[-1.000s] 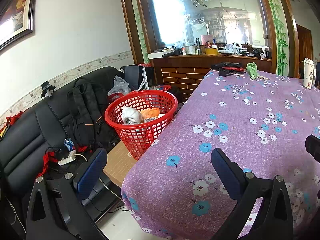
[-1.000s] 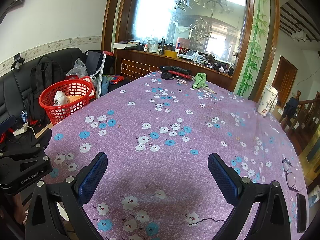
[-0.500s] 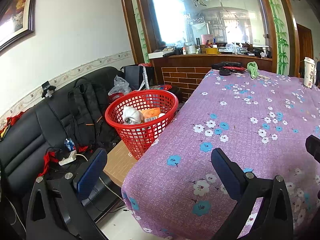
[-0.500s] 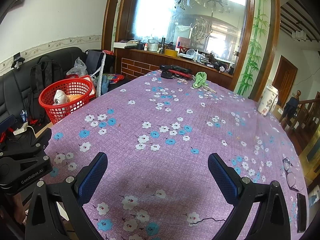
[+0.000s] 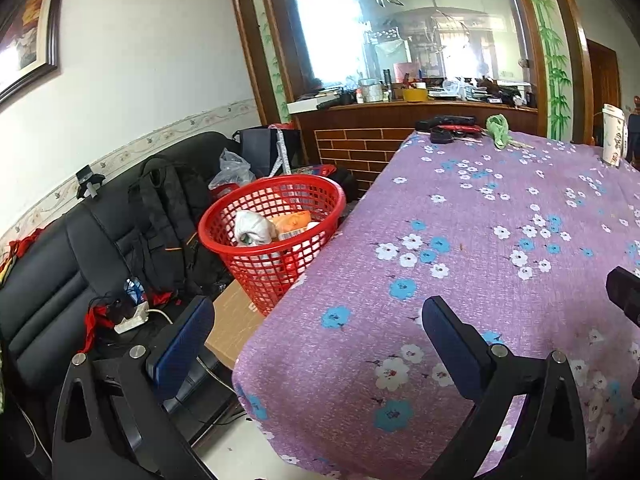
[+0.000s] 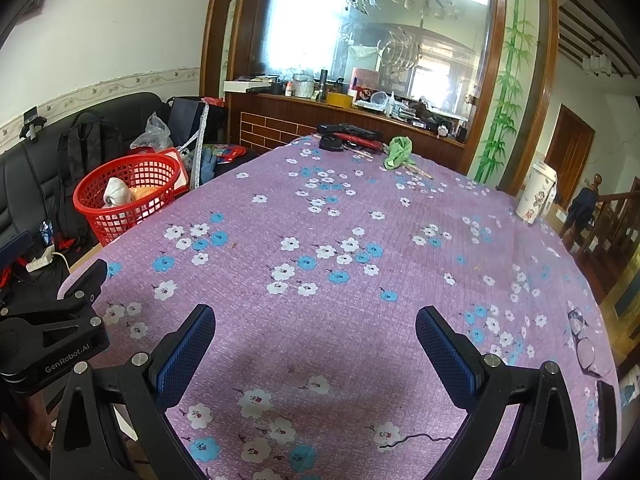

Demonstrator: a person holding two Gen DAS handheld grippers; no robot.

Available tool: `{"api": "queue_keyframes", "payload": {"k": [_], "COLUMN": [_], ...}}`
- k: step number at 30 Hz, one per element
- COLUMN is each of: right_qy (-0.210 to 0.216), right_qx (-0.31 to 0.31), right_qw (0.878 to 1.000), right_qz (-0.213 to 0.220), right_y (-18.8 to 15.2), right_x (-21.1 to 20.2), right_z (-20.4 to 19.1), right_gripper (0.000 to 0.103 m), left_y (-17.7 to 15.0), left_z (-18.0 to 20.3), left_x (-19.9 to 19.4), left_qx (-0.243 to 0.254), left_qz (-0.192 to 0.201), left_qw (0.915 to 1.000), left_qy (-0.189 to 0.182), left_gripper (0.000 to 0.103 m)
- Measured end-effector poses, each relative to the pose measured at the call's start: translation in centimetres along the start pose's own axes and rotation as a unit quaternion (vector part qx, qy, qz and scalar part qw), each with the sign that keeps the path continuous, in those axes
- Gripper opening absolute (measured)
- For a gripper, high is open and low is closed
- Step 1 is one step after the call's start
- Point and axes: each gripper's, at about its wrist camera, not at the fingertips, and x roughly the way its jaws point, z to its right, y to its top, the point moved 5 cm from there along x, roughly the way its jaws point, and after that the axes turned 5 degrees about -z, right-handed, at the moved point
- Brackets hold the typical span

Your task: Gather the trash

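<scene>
A lived-in home: black sofa (image 5: 52, 276), flowered tablecloth (image 6: 360, 248), etched glass partition (image 6: 376, 28).

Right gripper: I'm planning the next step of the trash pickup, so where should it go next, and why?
Probably forward toward the green crumpled item at the table's far end. The right gripper is open and empty over bare purple tablecloth, with no trash nearby. The red basket beside the table already holds trash. Whether the green item is trash is unclear.

Right hand-held gripper (image 6: 315, 334), fingers spread and empty, above flowered purple tablecloth (image 6: 360, 232).
</scene>
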Motion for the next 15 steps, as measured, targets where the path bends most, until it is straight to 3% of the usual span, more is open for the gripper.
{"api": "queue_keyframes", "payload": {"k": [4,8,11,15], "right_qy": [-0.007,-0.046,-0.086,-0.125], "right_qx": [0.035,0.108,0.17,0.214], "right_qw": [0.999,0.992,0.979,0.961], "right_qz": [-0.014,-0.044,-0.076,-0.123], "right_y": [0.1,-0.3,-1.1,-2.9], "right_x": [0.9,2.4,3.7,5.7], "right_z": [2.9,9.0,14.7,20.5], "right_gripper": [0.102,0.102,0.102,0.102], "left_y": [1.2,2.7,3.6,3.8], "left_z": [1.9,6.0,11.0,18.1], "left_x": [0.1,0.9,1.7,3.8], "left_qx": [0.027,0.06,0.101,0.125], "left_qz": [0.004,-0.019,-0.042,-0.13], "left_qw": [0.9995,0.9949,0.9853,0.958], "left_qy": [-0.015,-0.079,-0.131,-0.223], "left_gripper": [0.103,0.103,0.103,0.103]}}
